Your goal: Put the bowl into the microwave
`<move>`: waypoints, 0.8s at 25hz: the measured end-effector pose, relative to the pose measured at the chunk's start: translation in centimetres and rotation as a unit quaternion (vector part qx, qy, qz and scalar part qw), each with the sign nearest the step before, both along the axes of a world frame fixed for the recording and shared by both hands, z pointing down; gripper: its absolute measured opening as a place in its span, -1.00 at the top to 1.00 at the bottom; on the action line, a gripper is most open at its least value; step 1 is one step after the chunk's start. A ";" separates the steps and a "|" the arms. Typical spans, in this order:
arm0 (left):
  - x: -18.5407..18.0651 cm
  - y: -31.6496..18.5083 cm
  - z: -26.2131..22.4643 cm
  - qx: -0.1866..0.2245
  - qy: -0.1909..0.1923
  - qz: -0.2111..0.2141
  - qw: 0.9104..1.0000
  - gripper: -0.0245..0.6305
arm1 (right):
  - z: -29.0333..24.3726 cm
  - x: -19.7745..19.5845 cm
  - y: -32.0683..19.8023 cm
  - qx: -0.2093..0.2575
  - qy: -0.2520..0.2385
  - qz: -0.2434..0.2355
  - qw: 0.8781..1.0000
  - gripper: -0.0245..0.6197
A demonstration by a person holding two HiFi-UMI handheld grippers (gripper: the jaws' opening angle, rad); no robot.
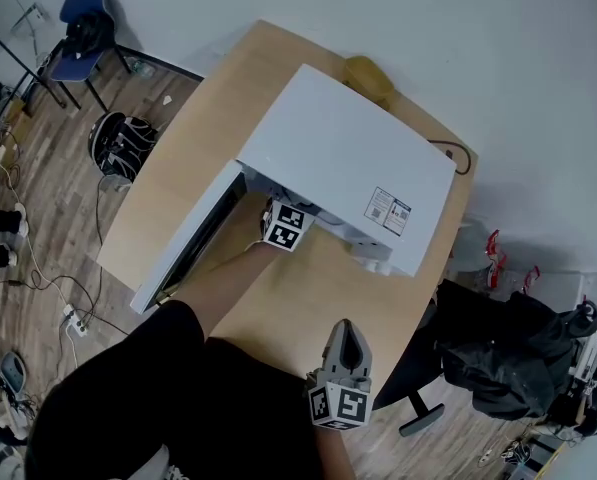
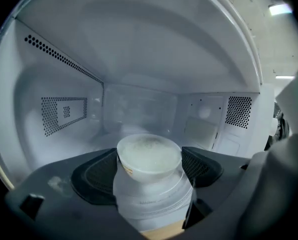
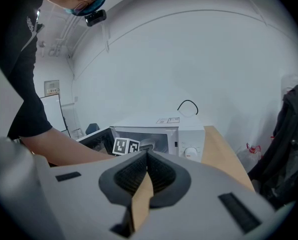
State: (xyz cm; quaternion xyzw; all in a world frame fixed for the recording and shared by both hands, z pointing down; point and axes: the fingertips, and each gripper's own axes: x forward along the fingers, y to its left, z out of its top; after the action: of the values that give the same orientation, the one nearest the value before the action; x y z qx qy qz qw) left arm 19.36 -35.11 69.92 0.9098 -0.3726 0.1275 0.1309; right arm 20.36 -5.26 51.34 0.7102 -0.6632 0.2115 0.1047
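Note:
A white translucent bowl sits between the dark pads of my left gripper, which is shut on it inside the white cavity of the microwave. In the head view only the left gripper's marker cube shows at the oven's mouth; its jaws and the bowl are hidden inside. The microwave door hangs open to the left. My right gripper is held low near my body, well short of the microwave, with its jaws shut together on nothing.
The microwave stands on a light wooden table. A yellow object lies behind it and a black cable runs off its right side. A blue chair stands at far left, a dark jacket on a chair at right.

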 end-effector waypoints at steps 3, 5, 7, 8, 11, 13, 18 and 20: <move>0.0 0.0 -0.3 -0.002 0.006 0.004 1.000 -0.23 | 0.1 0.1 0.1 -0.002 -0.001 0.003 1.000 0.74; -0.2 0.2 -0.4 -0.004 0.006 0.011 1.000 -0.23 | 0.1 0.2 0.3 -0.003 -0.002 0.004 1.000 0.74; -0.6 0.2 -0.3 -0.003 0.002 0.013 1.000 -0.23 | 0.2 0.2 0.4 -0.002 -0.003 0.005 1.000 0.74; -0.9 0.3 -0.2 -0.007 0.001 0.011 1.000 -0.23 | 0.3 0.1 0.5 -0.002 -0.004 0.006 1.000 0.74; -2.0 1.7 -0.3 -0.022 0.006 0.002 1.000 -0.23 | 0.3 0.2 1.1 -0.001 -0.002 0.007 1.000 0.74; -3.0 3.2 -0.7 -0.025 0.012 0.002 1.000 -0.23 | -0.2 0.2 1.3 0.005 0.001 0.010 1.000 0.74; -5.7 8.8 -2.5 -0.057 0.030 0.012 0.998 -0.22 | -1.3 0.6 2.1 0.026 0.003 0.022 0.999 0.74; -6.2 11.7 -3.2 -0.085 0.045 0.041 0.995 -0.22 | -1.6 0.7 2.8 0.030 0.011 0.024 0.999 0.74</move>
State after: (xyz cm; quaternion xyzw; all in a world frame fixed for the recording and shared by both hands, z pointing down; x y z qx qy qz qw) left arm 13.17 -23.37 66.73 0.9146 -0.3166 0.1230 0.2193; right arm 21.09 -2.44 49.76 0.7313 -0.6507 0.1858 0.0852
